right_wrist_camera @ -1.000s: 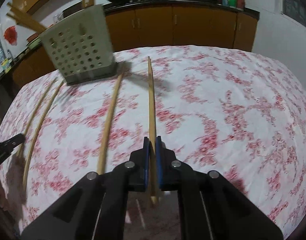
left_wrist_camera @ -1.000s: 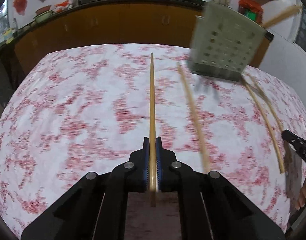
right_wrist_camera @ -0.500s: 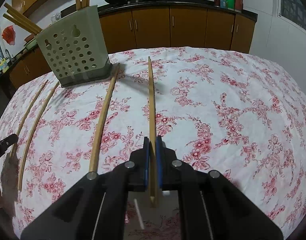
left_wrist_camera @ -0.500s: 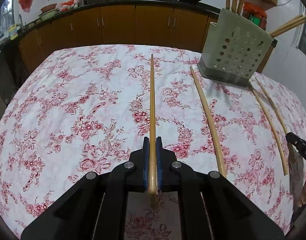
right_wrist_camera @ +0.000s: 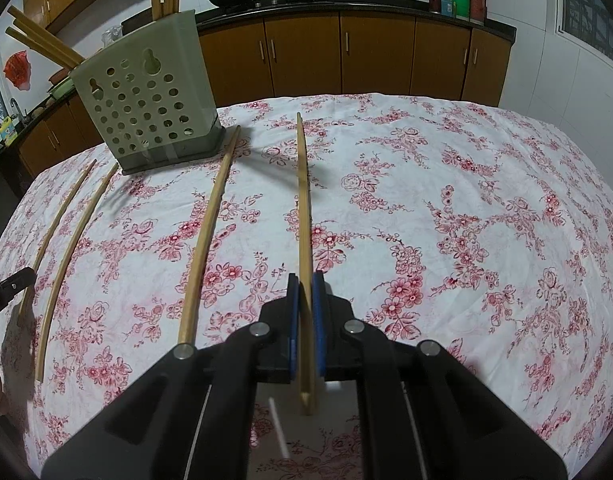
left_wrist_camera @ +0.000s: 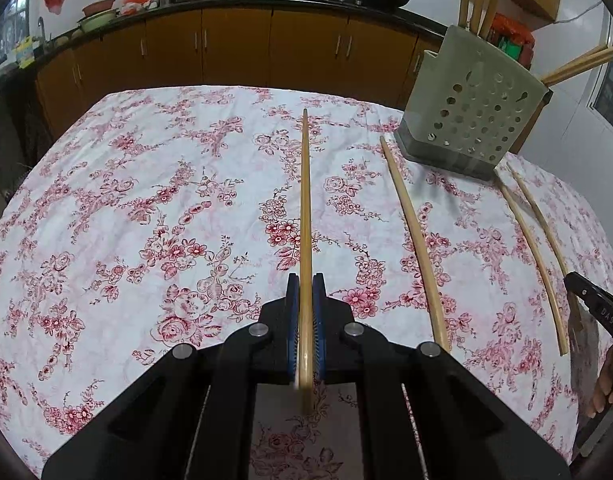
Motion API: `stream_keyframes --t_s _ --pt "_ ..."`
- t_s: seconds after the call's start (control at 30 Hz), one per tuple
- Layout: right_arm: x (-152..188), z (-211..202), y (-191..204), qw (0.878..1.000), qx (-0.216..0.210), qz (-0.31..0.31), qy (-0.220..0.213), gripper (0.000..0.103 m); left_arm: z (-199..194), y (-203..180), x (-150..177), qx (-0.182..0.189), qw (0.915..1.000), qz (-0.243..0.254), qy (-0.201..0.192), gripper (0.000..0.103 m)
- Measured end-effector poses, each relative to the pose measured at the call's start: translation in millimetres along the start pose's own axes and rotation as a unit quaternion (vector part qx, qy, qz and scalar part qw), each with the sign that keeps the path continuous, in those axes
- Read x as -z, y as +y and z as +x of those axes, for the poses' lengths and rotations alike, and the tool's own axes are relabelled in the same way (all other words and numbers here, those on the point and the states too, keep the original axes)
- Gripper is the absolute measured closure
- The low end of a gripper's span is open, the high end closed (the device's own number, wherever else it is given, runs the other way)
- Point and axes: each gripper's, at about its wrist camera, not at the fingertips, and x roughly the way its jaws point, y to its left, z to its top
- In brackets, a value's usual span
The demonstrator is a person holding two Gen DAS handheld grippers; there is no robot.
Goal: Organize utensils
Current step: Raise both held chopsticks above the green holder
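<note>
My left gripper [left_wrist_camera: 305, 284] is shut on a long wooden chopstick [left_wrist_camera: 305, 200] that points forward over the floral tablecloth. My right gripper [right_wrist_camera: 305, 282] is shut on another wooden chopstick [right_wrist_camera: 302, 192] the same way. A grey-green perforated utensil holder [left_wrist_camera: 472, 120] with several chopsticks standing in it sits at the far right of the left wrist view, and at the far left of the right wrist view [right_wrist_camera: 146, 96]. Three loose chopsticks lie on the cloth: one near the holder [left_wrist_camera: 414, 236] and two further right [left_wrist_camera: 536, 252].
The table has a white cloth with red flowers [left_wrist_camera: 146, 220]. Brown kitchen cabinets [left_wrist_camera: 226, 52] and a counter with pans stand behind it. The other gripper's tip shows at the right edge of the left wrist view [left_wrist_camera: 594, 304].
Both views were blurred a second ago and are now sharp and steady. The holder sits slightly further off in both views. Both chopsticks stay clamped.
</note>
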Motion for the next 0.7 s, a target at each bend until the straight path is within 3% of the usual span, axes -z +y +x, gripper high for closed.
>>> stream_keyframes --t_s 0.7 --pt "2.2 -1.3 -1.1 1.0 -0.005 0.002 0.0 0.094 0.0 -1.3 0.1 -0.004 1.0 0.003 0.0 0.095"
